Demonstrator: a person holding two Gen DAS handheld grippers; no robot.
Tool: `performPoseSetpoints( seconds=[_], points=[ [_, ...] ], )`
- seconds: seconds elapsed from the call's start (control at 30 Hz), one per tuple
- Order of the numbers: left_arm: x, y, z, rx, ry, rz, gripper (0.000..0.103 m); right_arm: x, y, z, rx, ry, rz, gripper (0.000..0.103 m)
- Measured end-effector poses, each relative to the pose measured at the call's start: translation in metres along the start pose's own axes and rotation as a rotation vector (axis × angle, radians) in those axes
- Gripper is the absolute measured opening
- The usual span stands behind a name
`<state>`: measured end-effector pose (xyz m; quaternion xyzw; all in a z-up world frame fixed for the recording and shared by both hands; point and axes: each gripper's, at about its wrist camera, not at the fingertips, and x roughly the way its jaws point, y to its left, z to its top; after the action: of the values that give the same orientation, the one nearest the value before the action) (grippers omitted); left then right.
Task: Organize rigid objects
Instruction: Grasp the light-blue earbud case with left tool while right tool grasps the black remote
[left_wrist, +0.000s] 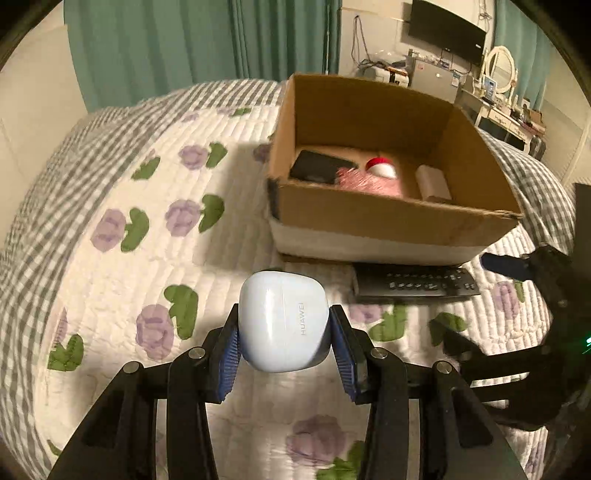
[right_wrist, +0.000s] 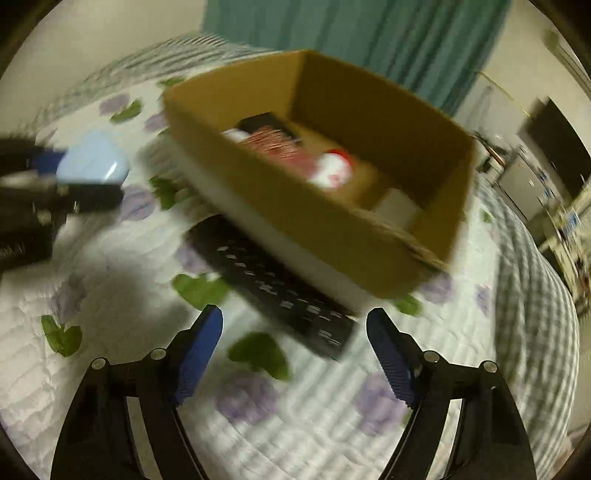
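Left gripper (left_wrist: 284, 332) is clamped on the earbud case (left_wrist: 282, 321), pads on both its sides, held above the quilt (left_wrist: 110, 295) just short of the box (left_wrist: 388, 218). Right gripper (right_wrist: 295, 343) is wide open and empty, aimed at the remote (right_wrist: 273, 284), which lies on the quilt against the box's near wall. Box already holds a black item (left_wrist: 319, 166), a red-white ball (left_wrist: 382, 168), something pink (left_wrist: 369, 182) and a white block (left_wrist: 434, 182) (right view is motion-blurred). Step in hand looks like transport of the case to the box. Next: lift over the near wall, release into a free spot; the right then closes across the remote's narrow width.
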<state>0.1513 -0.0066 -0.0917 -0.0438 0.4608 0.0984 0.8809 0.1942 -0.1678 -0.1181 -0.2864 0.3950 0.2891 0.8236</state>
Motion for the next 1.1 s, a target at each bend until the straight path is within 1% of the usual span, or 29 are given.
performPoseSetpoints(
  seconds=[0.03, 0.07, 0.1, 0.2, 0.27, 0.33, 0.4, 0.43, 0.47, 0.57, 0.6, 0.67, 0.7, 0.77, 0.93, 1.0, 1.07, 1.1],
  points=[
    [0.006, 0.003, -0.001, -0.004, 0.013, -0.004, 0.046, 0.007, 0.007, 0.003, -0.023, 0.011, -0.005, 0.077],
    [0.008, 0.005, -0.002, -0.004, 0.022, -0.012, 0.046, 0.017, 0.015, 0.006, -0.048, 0.026, -0.006, 0.071],
    [0.011, 0.008, -0.005, -0.004, 0.03, -0.019, 0.046, 0.023, 0.018, 0.008, -0.056, 0.034, -0.003, 0.07],
    [0.019, 0.018, -0.006, -0.008, 0.036, -0.034, 0.046, 0.043, 0.027, 0.016, -0.061, 0.056, 0.002, 0.07],
    [0.024, 0.022, -0.007, -0.017, 0.041, -0.044, 0.046, 0.054, 0.028, 0.018, -0.052, 0.063, -0.01, 0.07],
    [0.027, 0.026, -0.009, -0.028, 0.044, -0.069, 0.046, 0.058, 0.026, 0.02, -0.034, 0.062, -0.007, 0.07],
    [0.028, 0.027, -0.01, -0.029, 0.046, -0.081, 0.046, 0.058, 0.023, 0.021, -0.015, 0.068, -0.011, 0.058],
    [0.027, 0.028, -0.01, -0.022, 0.044, -0.085, 0.046, 0.056, 0.022, 0.022, -0.008, 0.076, -0.024, 0.05],
    [0.026, 0.028, -0.01, -0.016, 0.04, -0.085, 0.046, 0.054, 0.018, 0.022, -0.004, 0.09, -0.02, 0.043],
    [0.016, 0.031, -0.012, -0.002, 0.019, -0.087, 0.046, 0.043, 0.017, 0.023, -0.007, 0.101, -0.006, 0.032],
    [0.013, 0.032, -0.013, -0.003, 0.015, -0.094, 0.046, 0.037, 0.019, 0.024, 0.002, 0.112, 0.008, 0.03],
    [0.005, 0.036, -0.014, -0.006, 0.007, -0.102, 0.046, 0.022, 0.023, 0.026, 0.038, 0.129, 0.063, 0.023],
    [0.002, 0.038, -0.014, -0.006, 0.003, -0.102, 0.046, 0.013, 0.025, 0.026, 0.057, 0.133, 0.081, 0.022],
    [-0.006, 0.041, -0.015, -0.01, -0.002, -0.109, 0.046, -0.004, 0.03, 0.027, 0.081, 0.129, 0.079, 0.018],
    [-0.031, 0.048, -0.023, 0.0, -0.015, -0.149, 0.046, -0.028, 0.039, 0.021, 0.128, 0.158, 0.072, 0.018],
    [-0.039, 0.05, -0.027, 0.011, -0.021, -0.154, 0.046, -0.035, 0.047, 0.009, 0.156, 0.175, 0.069, 0.018],
    [-0.049, 0.052, -0.03, 0.021, -0.031, -0.157, 0.046, -0.043, 0.052, 0.004, 0.174, 0.175, 0.055, 0.018],
    [-0.053, 0.053, -0.031, 0.026, -0.034, -0.158, 0.046, -0.051, 0.055, 0.003, 0.176, 0.162, 0.048, 0.018]
  ],
)
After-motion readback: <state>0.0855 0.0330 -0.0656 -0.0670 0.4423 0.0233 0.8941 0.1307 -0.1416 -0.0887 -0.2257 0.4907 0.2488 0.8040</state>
